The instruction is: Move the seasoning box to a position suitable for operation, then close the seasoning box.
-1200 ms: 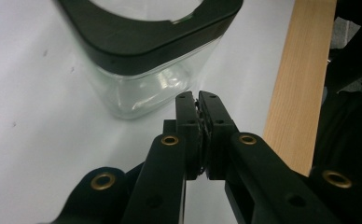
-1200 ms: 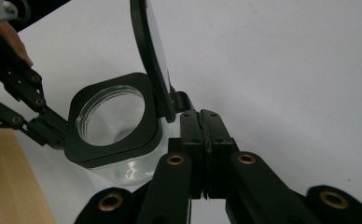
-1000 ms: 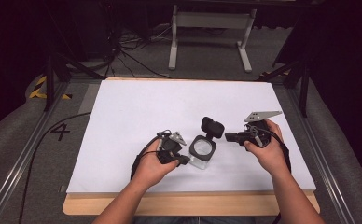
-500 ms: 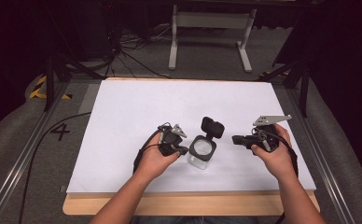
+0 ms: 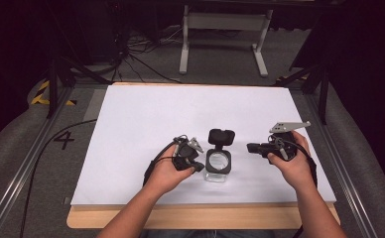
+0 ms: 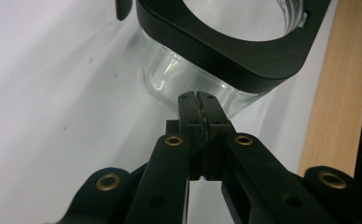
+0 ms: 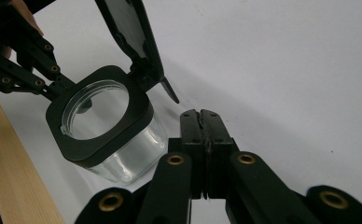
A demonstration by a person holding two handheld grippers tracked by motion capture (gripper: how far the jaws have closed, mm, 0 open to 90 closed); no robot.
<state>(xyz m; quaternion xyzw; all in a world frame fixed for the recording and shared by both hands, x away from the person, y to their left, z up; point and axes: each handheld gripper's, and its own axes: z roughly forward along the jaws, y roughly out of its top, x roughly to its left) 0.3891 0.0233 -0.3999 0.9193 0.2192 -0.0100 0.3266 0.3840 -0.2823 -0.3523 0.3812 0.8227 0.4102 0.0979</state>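
A white sheet (image 5: 170, 124) covers the worktop (image 5: 200, 218), whose bare wooden edge shows as a strip on the person's side, behind the fingers. Beyond the fingers, past the sheet's far edge, a pale metal stand (image 5: 223, 37) rests on grey carpet (image 5: 146, 69). Off to the left of the fingers, black cables (image 5: 126, 52) lie tangled on that carpet, a yellow-and-black striped marking (image 5: 41, 91) sits near a dark post, and a black "4" (image 5: 64, 140) is marked beside the sheet.

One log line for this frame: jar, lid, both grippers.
jar: upright on white table | lid: hinged open | left gripper: shut, beside jar | right gripper: shut, apart from jar
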